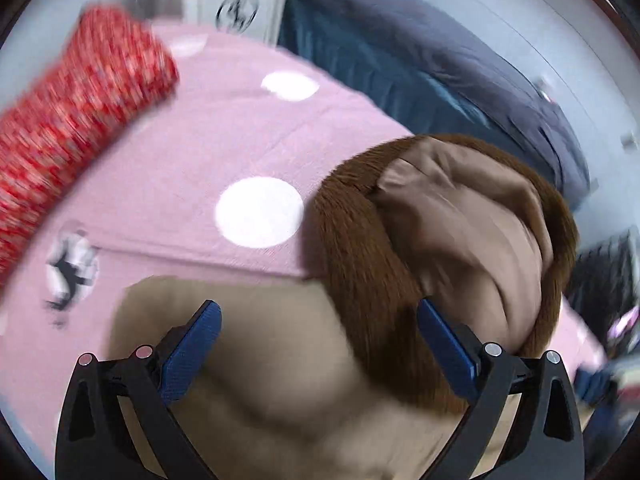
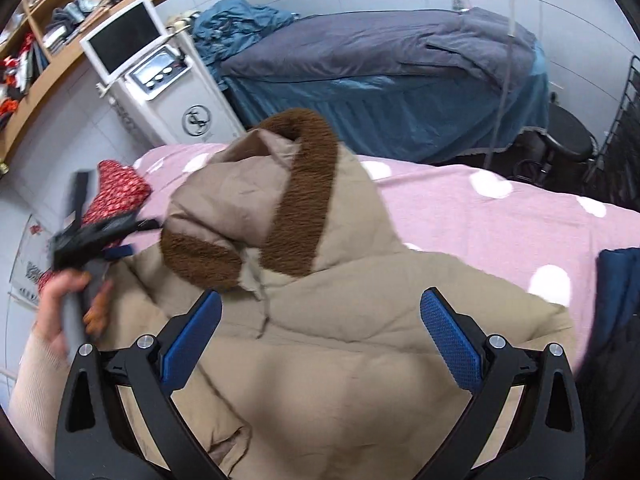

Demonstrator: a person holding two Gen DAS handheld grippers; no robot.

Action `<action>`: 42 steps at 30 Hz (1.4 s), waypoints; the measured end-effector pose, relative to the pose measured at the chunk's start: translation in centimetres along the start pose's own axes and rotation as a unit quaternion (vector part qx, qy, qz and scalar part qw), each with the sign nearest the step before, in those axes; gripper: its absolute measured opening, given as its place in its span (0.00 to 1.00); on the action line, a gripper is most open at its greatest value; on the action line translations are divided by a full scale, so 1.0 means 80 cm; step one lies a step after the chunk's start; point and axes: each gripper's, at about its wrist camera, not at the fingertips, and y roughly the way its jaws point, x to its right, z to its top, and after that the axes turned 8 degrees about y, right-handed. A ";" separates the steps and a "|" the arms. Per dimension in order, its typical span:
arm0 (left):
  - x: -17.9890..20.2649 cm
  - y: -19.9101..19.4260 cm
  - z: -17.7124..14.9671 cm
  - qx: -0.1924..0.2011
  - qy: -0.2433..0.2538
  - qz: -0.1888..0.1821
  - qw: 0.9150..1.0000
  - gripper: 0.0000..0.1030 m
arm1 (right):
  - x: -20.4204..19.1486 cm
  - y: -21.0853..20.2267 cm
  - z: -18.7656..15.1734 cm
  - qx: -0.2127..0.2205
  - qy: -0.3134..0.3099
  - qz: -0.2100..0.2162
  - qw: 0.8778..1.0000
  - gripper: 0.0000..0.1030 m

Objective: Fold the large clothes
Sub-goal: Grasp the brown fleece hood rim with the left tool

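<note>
My left gripper has its jaws spread wide, released, with nothing between the blue pads. Below the jaws lies the tan coat, which rests on the pink bed cover with white dots. The right pad sits just beside the brown fur trim of the hood; contact cannot be confirmed, since this view is blurred. The hood opening faces the left wrist camera, its tan lining ringed by the fur. A red patterned cushion lies on the bed to the upper left, well apart from the coat. My right gripper also has its jaws fully spread and released, holding nothing. Its pads hang above the back of the coat, near the shoulder area, one on each side of the base of the hood. From the right wrist view, the coat lies spread on the bed cover, hood toward the far edge, fur trim folded along its edge. The same view shows my left hand in a pale sleeve, gripping the handle of the left gripper at the coat's left shoulder; its tips point at the coat, but blur hides whether they touch it. A second bed with grey and blue covers stands behind, and a white machine with a screen stands beside it.
</note>
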 end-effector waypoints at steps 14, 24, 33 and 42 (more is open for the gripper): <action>0.048 0.022 0.040 0.018 -0.006 -0.105 0.994 0.18 | -0.015 -0.025 -0.074 0.041 -0.144 -0.070 0.986 0.95; 0.124 -0.182 -0.129 0.129 0.218 -0.213 0.944 0.17 | -0.004 -0.017 0.005 0.089 -0.084 -0.052 0.991 0.95; 0.071 -0.194 -0.224 0.093 0.198 -0.228 0.949 0.16 | -0.026 0.059 0.102 0.110 -0.099 -0.066 0.987 0.94; 0.054 -0.183 -0.207 0.093 0.188 -0.220 0.953 0.16 | -0.112 0.121 0.102 0.114 -0.351 -0.149 0.917 0.11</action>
